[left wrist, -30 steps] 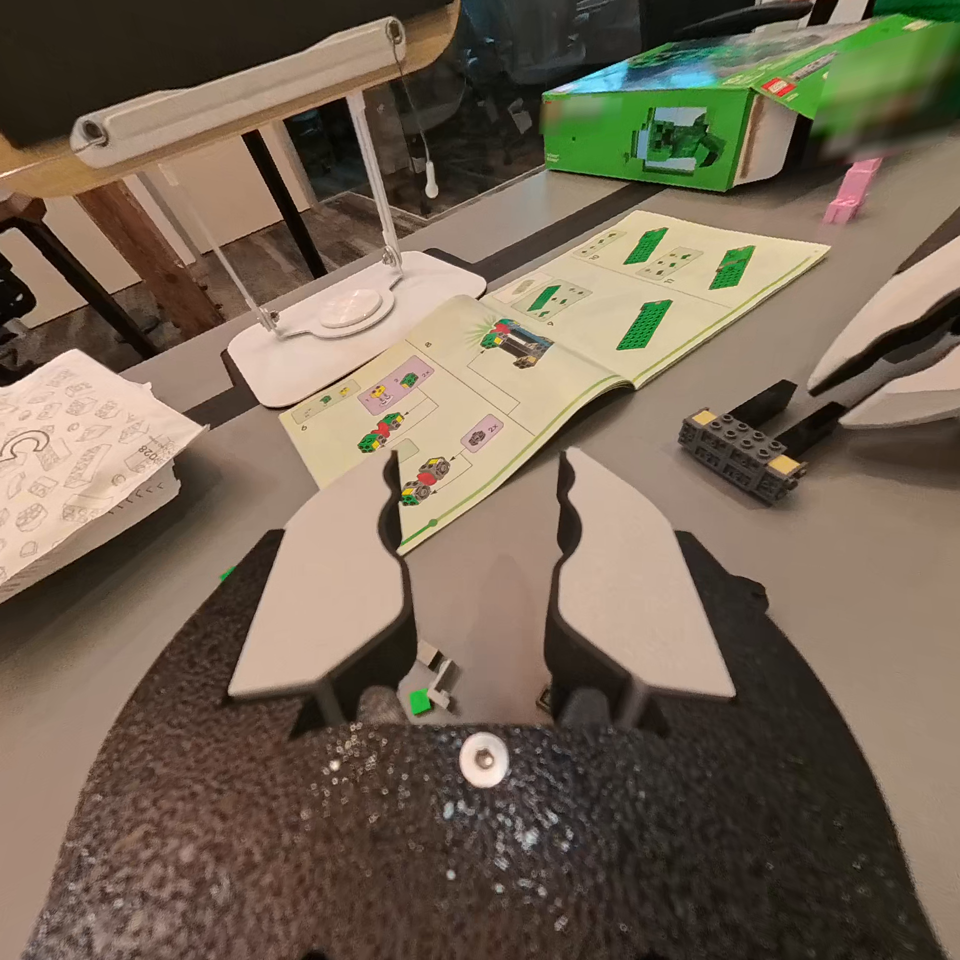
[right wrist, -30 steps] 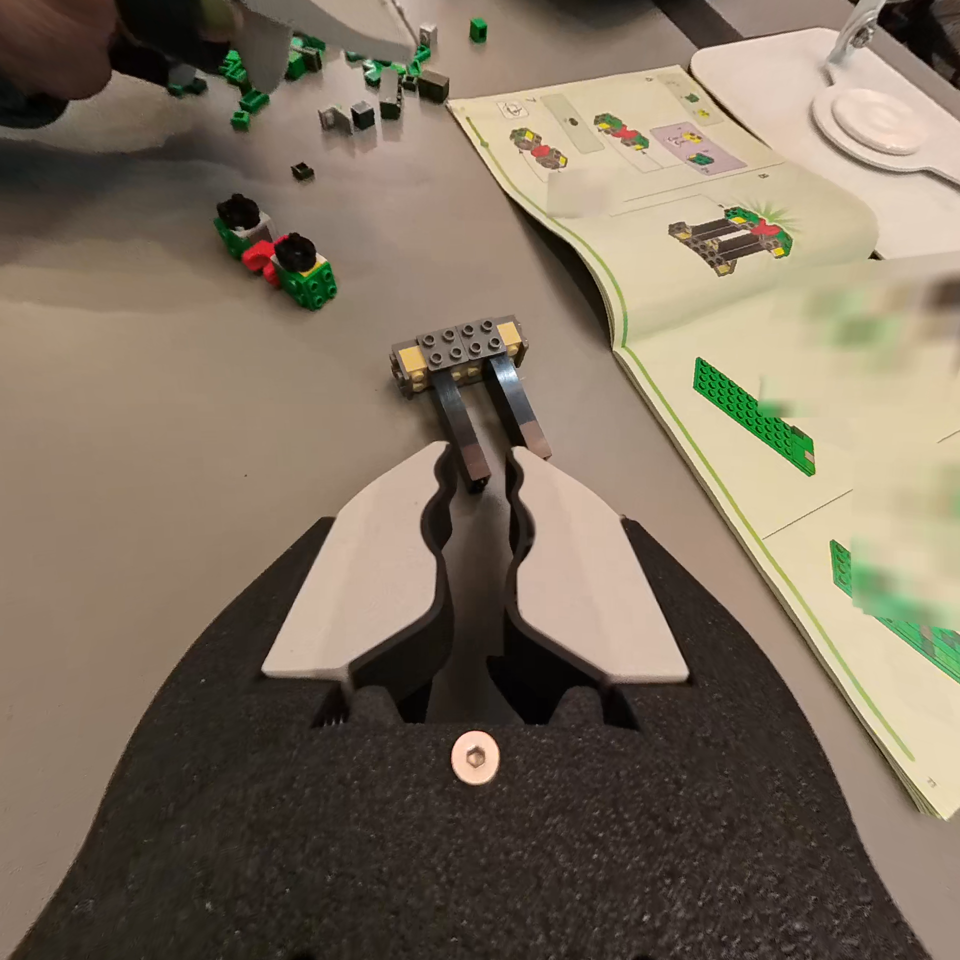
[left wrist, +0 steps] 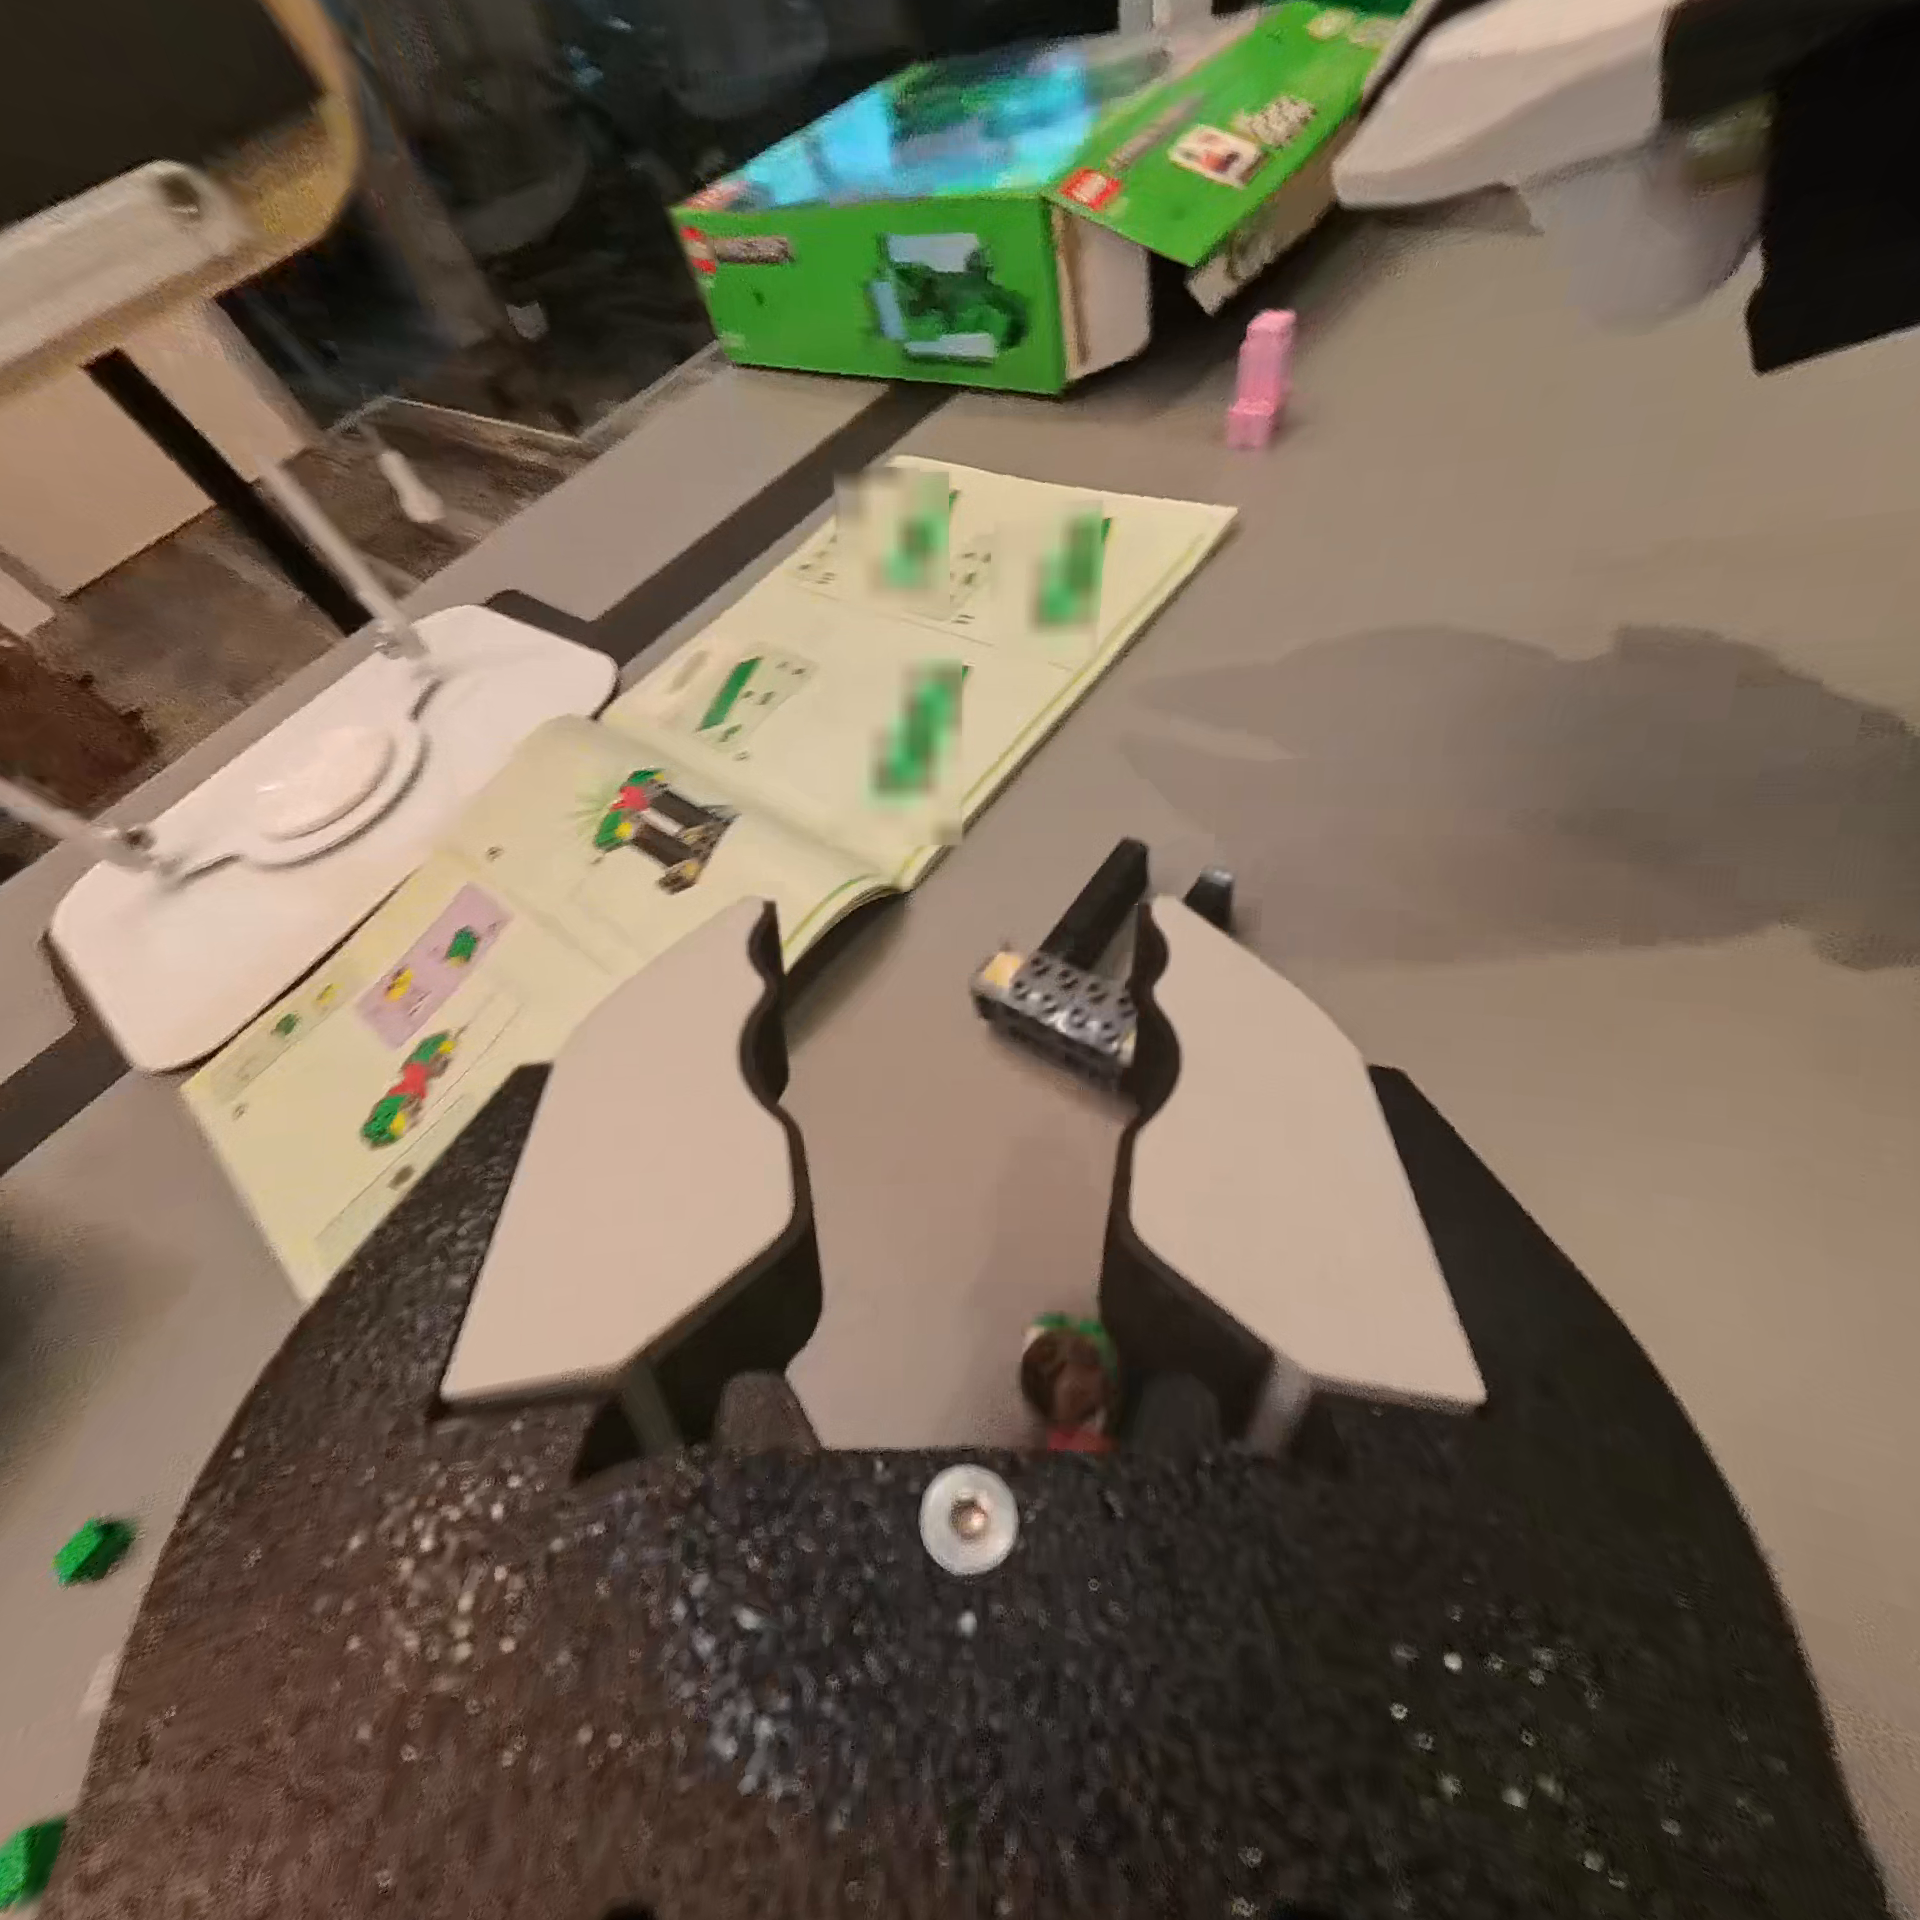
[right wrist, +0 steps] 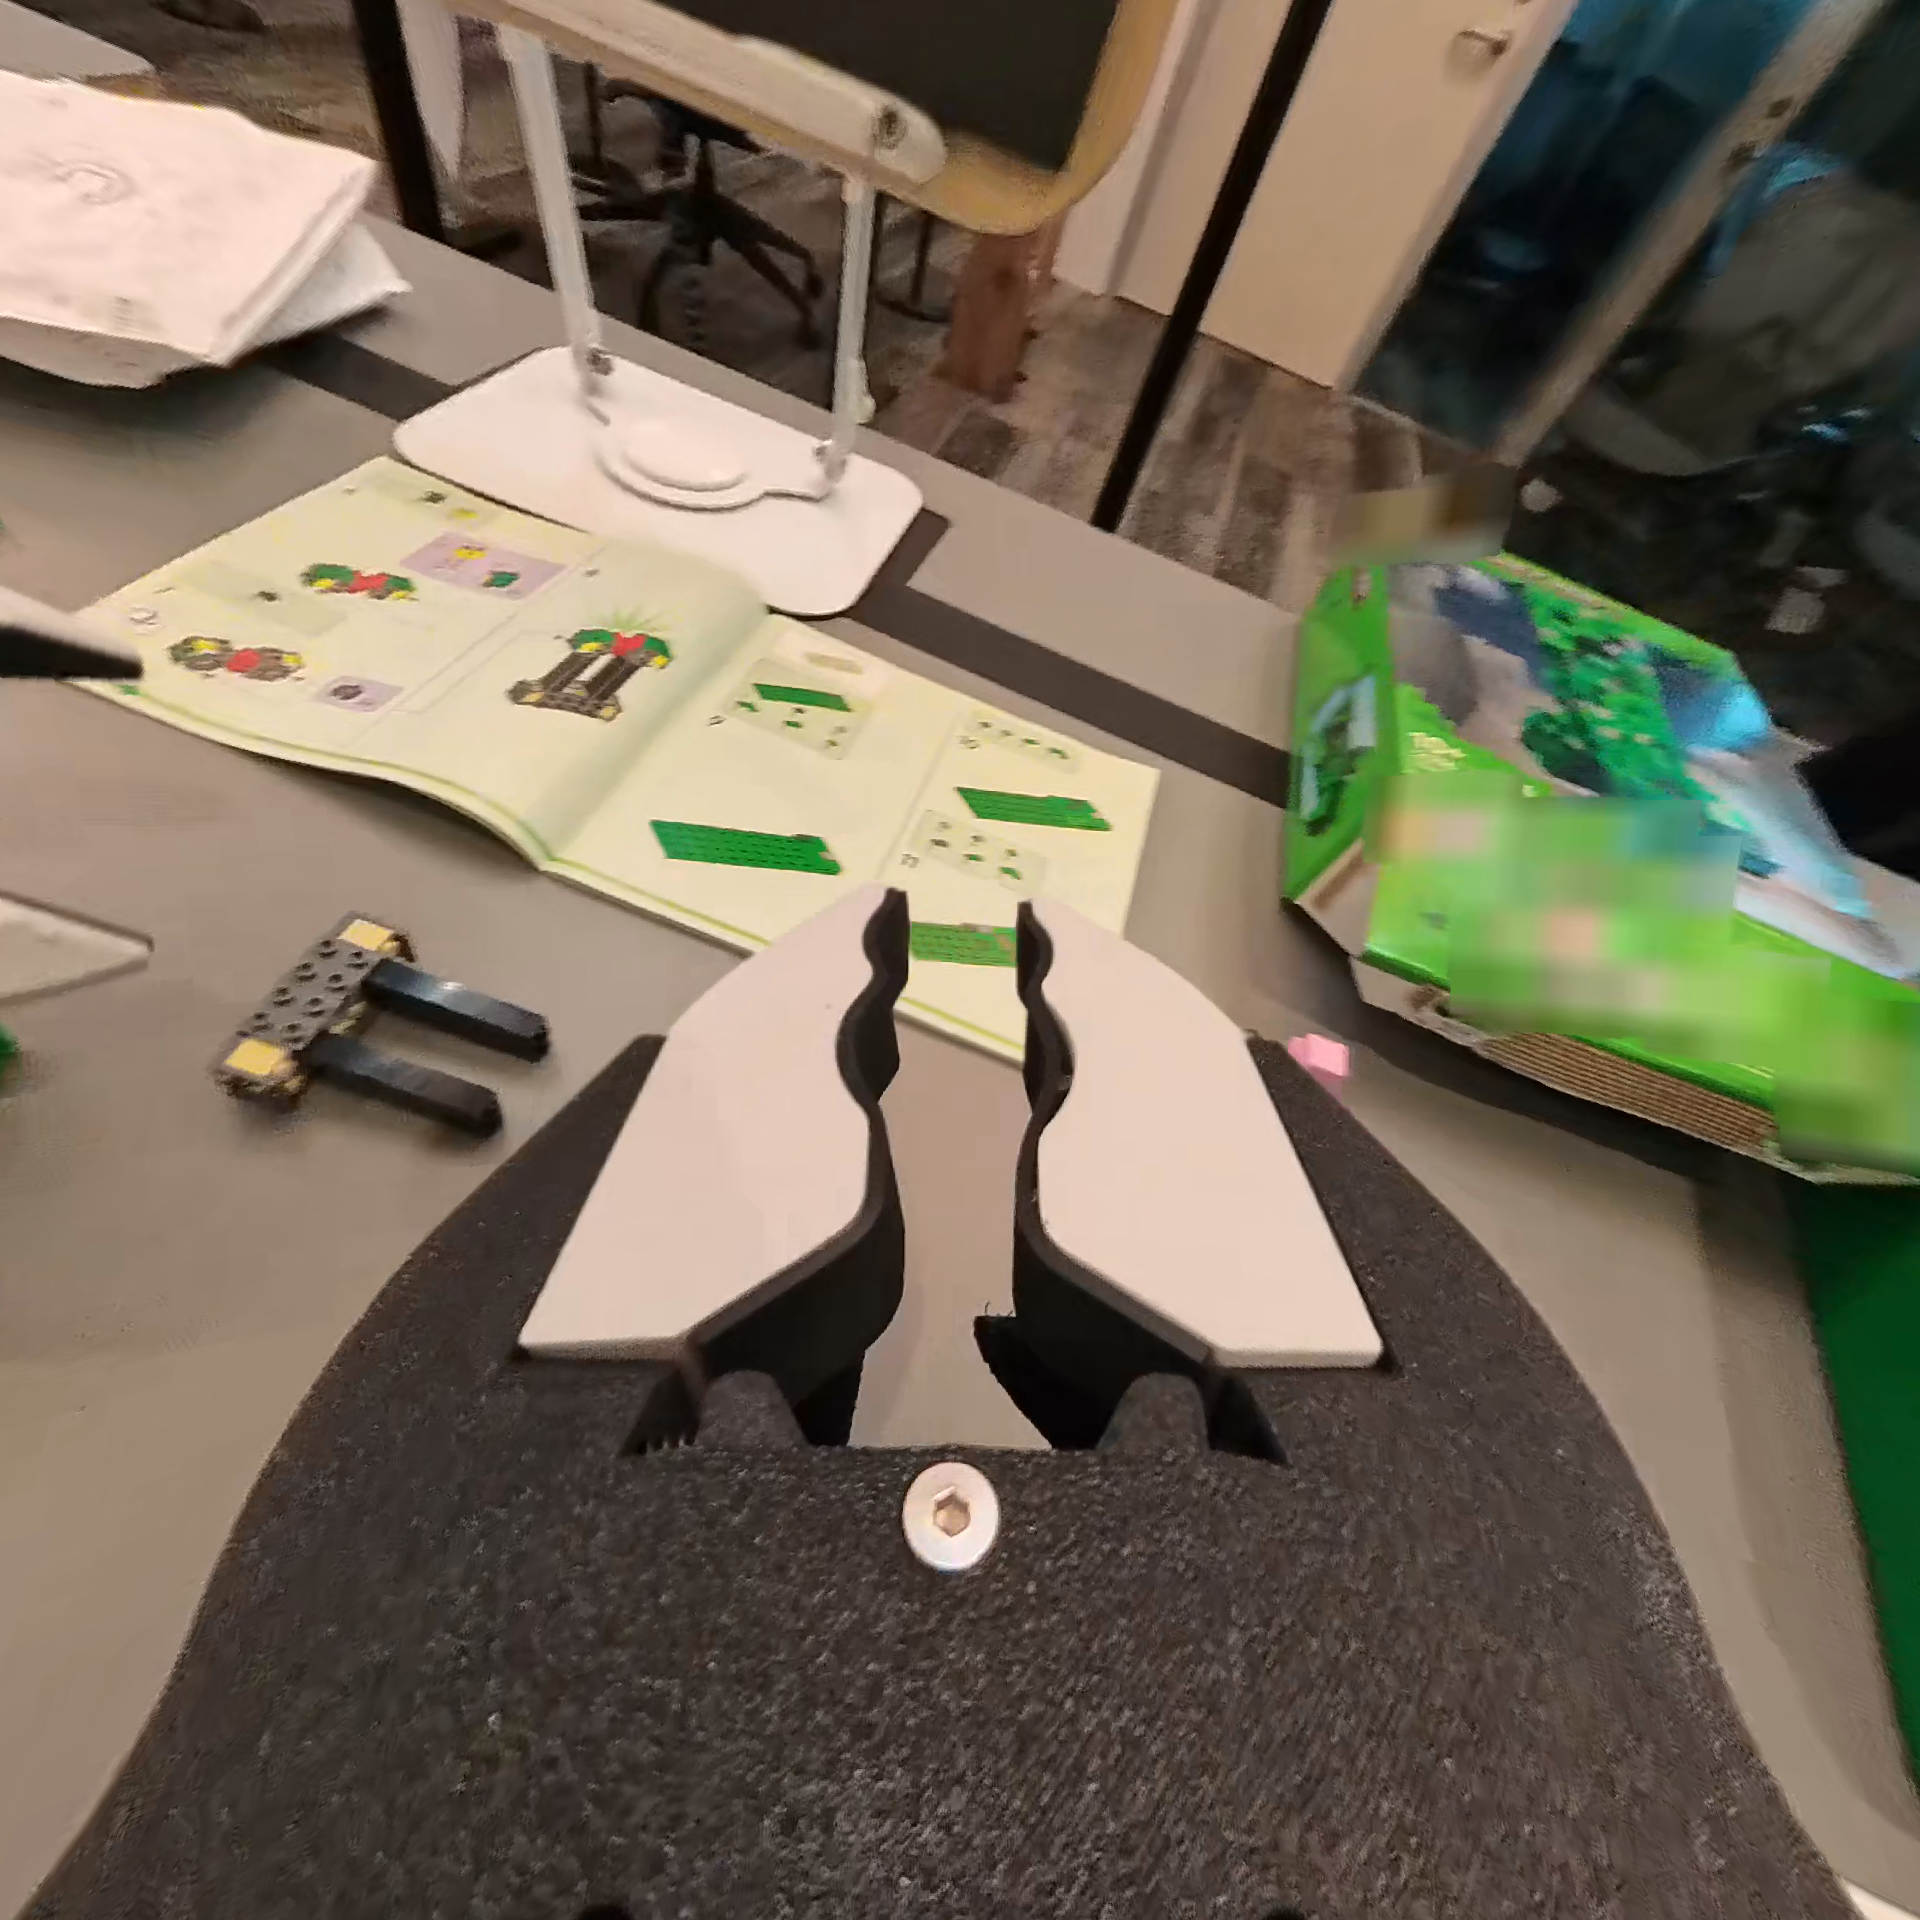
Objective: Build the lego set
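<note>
Spread wide on the left gripper [left wrist: 961,914], nothing pinched between; parted by a narrower gap on the right gripper [right wrist: 954,904], likewise holding nothing.

Left wrist view:
- Grey-and-black lego assembly [left wrist: 1060,1003] on the grey table [left wrist: 1507,1195], at about 1 o'clock from the gap's middle, just beside the inner edge of the right-hand finger [left wrist: 1247,1164] and partly hidden behind its tip. Contact with that finger: cannot tell, picture blurred.
- Two black bars pointing away toward 12 o'clock, tan end piece at the near left corner.
- Small round-topped green-and-red piece [left wrist: 1070,1377] low in the throat of the gripper, at 6 o'clock from the assembly.
- Open instruction booklet [left wrist: 727,831] at 11 o'clock, white lamp base [left wrist: 312,821] beyond it at 10 o'clock.
- Green box [left wrist: 935,270] at 12 o'clock, pink piece [left wrist: 1259,379] just to its right.
- Loose green bricks [left wrist: 94,1548] at 8 o'clock.

Right wrist view:
- Same assembly [right wrist: 343,1023] at 9 o'clock, well apart from these fingers and outside the gap, bars pointing toward 4 o'clock.
- Fingertips above the near edge of the booklet [right wrist: 623,717].
- Lamp base [right wrist: 665,488] at 11 o'clock, green box [right wrist: 1558,831] at 2 o'clock, pink piece [right wrist: 1320,1055] peeking out beside the right finger at 3 o'clock.
- White paper stack [right wrist: 166,239] at 10 o'clock, far corner.
</note>
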Demonstrator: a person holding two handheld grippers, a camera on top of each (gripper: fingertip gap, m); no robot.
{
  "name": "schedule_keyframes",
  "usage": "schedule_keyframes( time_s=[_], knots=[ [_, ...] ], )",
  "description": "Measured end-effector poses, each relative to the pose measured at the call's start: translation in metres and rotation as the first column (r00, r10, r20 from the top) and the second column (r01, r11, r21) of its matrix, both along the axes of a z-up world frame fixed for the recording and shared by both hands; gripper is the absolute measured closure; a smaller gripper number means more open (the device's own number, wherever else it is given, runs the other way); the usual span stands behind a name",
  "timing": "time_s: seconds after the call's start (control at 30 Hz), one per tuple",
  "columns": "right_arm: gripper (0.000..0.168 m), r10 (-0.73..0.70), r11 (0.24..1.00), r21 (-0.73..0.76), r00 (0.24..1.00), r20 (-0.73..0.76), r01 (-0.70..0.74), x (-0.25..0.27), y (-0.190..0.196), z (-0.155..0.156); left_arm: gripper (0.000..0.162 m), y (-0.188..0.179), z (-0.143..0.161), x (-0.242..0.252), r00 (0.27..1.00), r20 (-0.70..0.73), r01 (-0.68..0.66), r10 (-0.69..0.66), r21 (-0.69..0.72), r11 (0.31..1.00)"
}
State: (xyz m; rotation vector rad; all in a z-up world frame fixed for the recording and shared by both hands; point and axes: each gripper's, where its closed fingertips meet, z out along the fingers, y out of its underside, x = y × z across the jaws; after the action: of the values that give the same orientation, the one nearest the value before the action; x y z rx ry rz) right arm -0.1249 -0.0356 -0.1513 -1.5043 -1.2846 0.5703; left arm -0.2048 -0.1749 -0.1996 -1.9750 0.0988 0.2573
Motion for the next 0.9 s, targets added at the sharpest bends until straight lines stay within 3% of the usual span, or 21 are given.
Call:
schedule_keyframes(
  time_s=[0.13, 0.6, 0.9],
  knots=[
    [0.149, -0.067, 0.994, 0.085, 0.998, 0.008, 0.066, 0.01, 0.011, 0.009, 0.104, 0.03, 0.012, 0.037, 0.997, 0.036, 0.062, -0.062, 0.011, 0.998],
    [0.148, -0.316, 0.947, 0.041, 0.948, -0.033, 0.318, 0.072, 0.079, 0.011, 0.097, 0.124, 0.041, 0.112, 0.98, 0.051, 0.189, -0.19, 0.03, 0.982],
    [0.146, -0.314, 0.949, 0.026, 0.949, 0.014, 0.314, 0.07, 0.081, -0.008, 0.097, 0.134, 0.041, 0.113, 0.981, 0.036, 0.189, -0.19, 0.03, 0.981]
  ],
)
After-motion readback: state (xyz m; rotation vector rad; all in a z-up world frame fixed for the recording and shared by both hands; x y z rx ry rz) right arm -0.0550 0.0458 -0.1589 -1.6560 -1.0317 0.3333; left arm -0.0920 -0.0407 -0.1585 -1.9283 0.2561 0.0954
